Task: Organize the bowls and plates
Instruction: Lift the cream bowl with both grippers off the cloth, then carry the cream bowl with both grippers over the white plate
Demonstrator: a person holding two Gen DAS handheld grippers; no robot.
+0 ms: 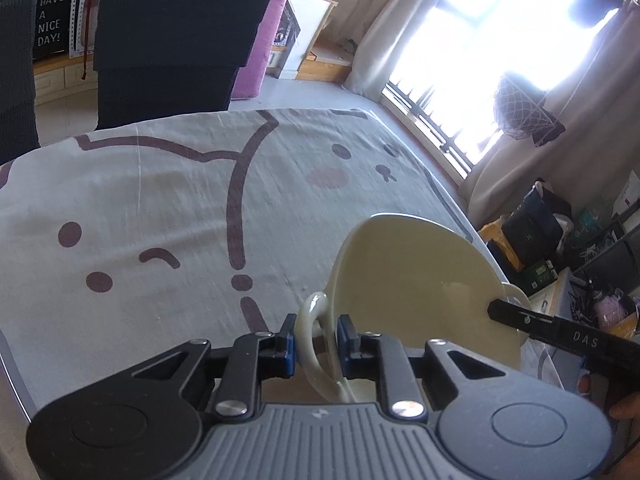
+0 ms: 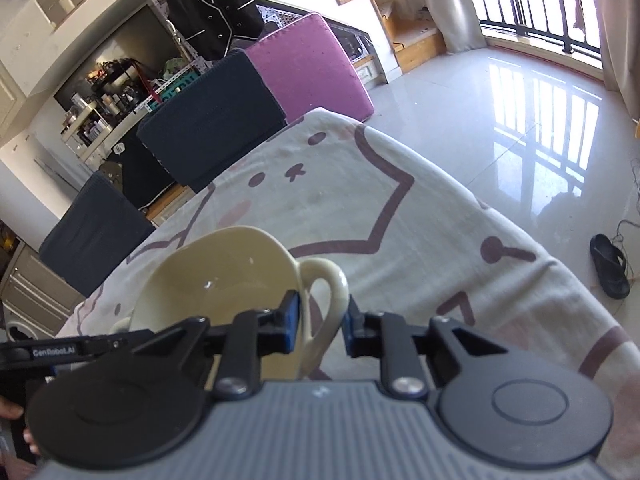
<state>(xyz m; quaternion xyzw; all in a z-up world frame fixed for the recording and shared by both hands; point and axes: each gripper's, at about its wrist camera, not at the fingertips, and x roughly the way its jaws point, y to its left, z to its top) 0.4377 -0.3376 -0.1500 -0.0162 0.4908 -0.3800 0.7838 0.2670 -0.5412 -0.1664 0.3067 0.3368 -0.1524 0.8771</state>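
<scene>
My table is covered by a pale tablecloth [image 1: 160, 184] printed with brown cartoon outlines, dots and pink blush marks. Behind its far edge I see 2 dark chairs [image 2: 212, 116], their backs in ribbed dark fabric, and past them a purple seat back [image 2: 316, 64]. A black sign [image 1: 50, 26] reading "HAVE A NICE DAY!" sits at the far left. Bright windows [image 1: 500, 28] with beige curtains glare on the right, above a dark railing. A black sandal [image 2: 610, 266] lies on the glossy tiled floor [image 2: 480, 120]. A black jacket [image 2: 212, 8] hangs by cluttered shelves.
</scene>
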